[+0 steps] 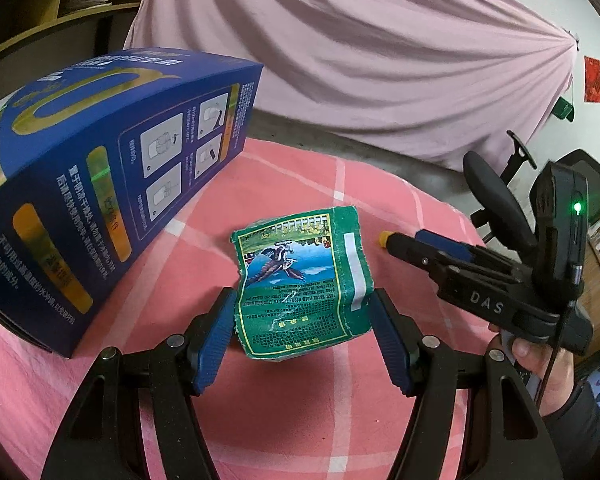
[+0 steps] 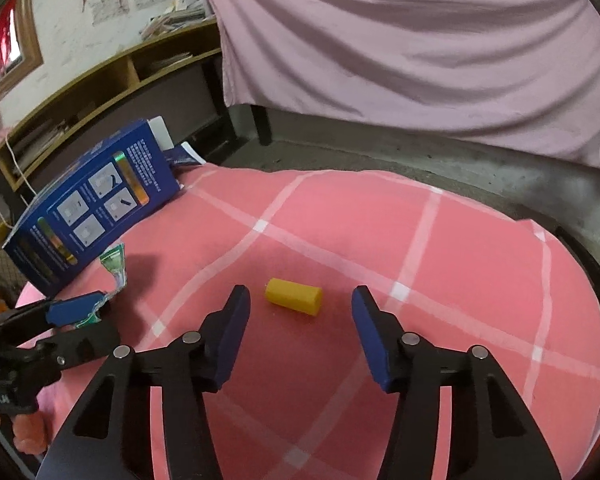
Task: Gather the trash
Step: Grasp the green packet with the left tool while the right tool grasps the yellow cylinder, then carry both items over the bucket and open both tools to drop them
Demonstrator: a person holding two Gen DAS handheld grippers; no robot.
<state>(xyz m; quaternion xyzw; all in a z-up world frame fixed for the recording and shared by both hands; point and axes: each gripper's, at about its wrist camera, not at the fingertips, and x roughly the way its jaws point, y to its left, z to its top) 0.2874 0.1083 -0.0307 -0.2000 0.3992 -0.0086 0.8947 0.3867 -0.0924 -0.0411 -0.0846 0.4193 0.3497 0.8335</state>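
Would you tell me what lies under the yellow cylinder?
The yellow cylinder lies on its side on the pink checked cloth, ahead of the open right gripper. What is beneath the cloth is covered.

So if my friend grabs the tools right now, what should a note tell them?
Left tool: shut on the green wrapper, held just above the pink cloth.
Right tool: open, pads not touching the yellow cap lying on the cloth just ahead of them.
Blue box: lies on the cloth, to the left.
Done: wrapper gripped.
Left: grip the cap, then bin both; no bin shows in either view.
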